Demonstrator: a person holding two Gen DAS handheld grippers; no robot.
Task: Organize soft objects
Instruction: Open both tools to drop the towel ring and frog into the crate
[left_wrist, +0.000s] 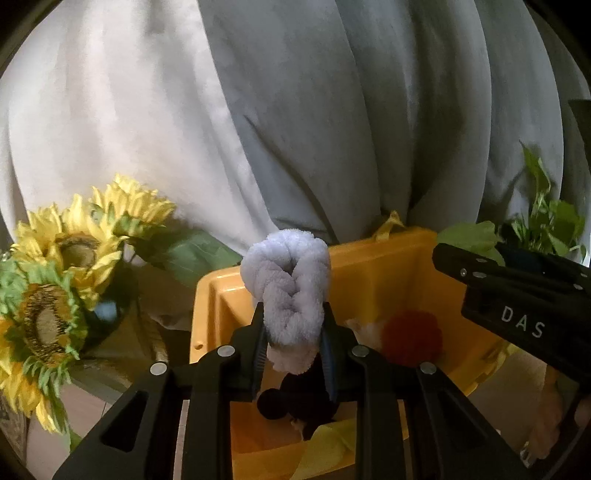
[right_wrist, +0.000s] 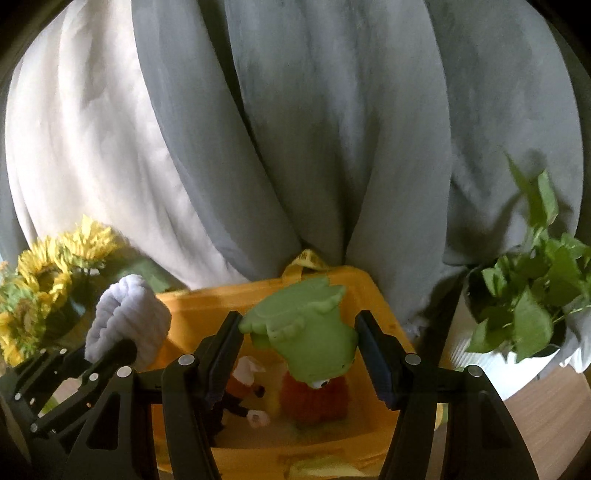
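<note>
Left gripper (left_wrist: 292, 332) clamps fluffy pale-lilac knotted plush (left_wrist: 286, 291) & right gripper (right_wrist: 301, 339) clamps green rubbery monster toy (right_wrist: 306, 332), both over yellow plastic bin (right_wrist: 192, 317).

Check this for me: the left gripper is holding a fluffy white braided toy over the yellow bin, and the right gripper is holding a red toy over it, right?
Not quite. In the right wrist view, the right gripper holds a green toy, not a red one; a red plush lies inside the yellow bin. The left gripper does hold the fluffy white braided toy over it.
</note>
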